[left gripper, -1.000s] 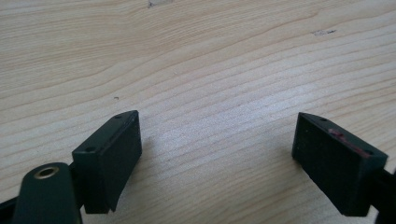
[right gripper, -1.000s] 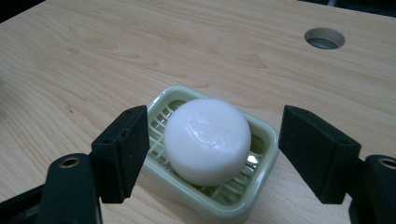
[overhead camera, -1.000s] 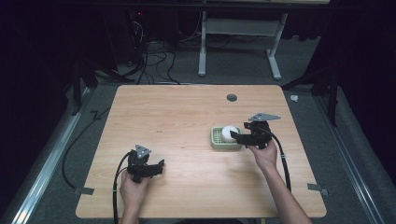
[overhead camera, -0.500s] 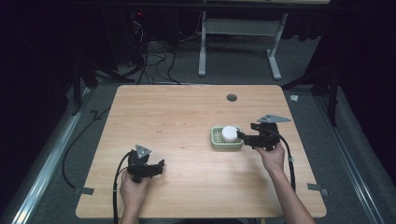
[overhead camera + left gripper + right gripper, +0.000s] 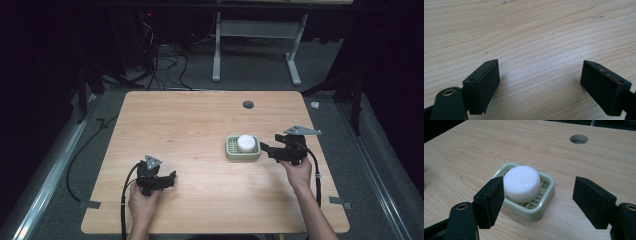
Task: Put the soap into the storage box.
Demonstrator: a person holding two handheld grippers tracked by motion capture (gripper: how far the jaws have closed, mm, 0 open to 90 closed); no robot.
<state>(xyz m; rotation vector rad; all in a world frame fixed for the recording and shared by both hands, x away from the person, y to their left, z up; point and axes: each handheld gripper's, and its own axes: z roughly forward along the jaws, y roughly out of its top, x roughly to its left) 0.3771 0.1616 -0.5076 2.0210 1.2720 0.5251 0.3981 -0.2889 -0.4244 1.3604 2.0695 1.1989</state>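
Note:
A round white soap bar lies in a pale green slatted soap dish on the right half of the wooden table. My right gripper is open just right of the dish, its jaws wide apart and clear of the soap. My left gripper rests open near the front left of the table, with only bare wood between its jaws.
A round cable hole sits in the table behind the dish. Cables trail from both grippers toward the front edge. A white desk frame and cords stand on the floor beyond the table.
My right gripper has drawn back to the right, away from the soap dish, with its jaws open. The soap stays in the dish. The left gripper has not moved.

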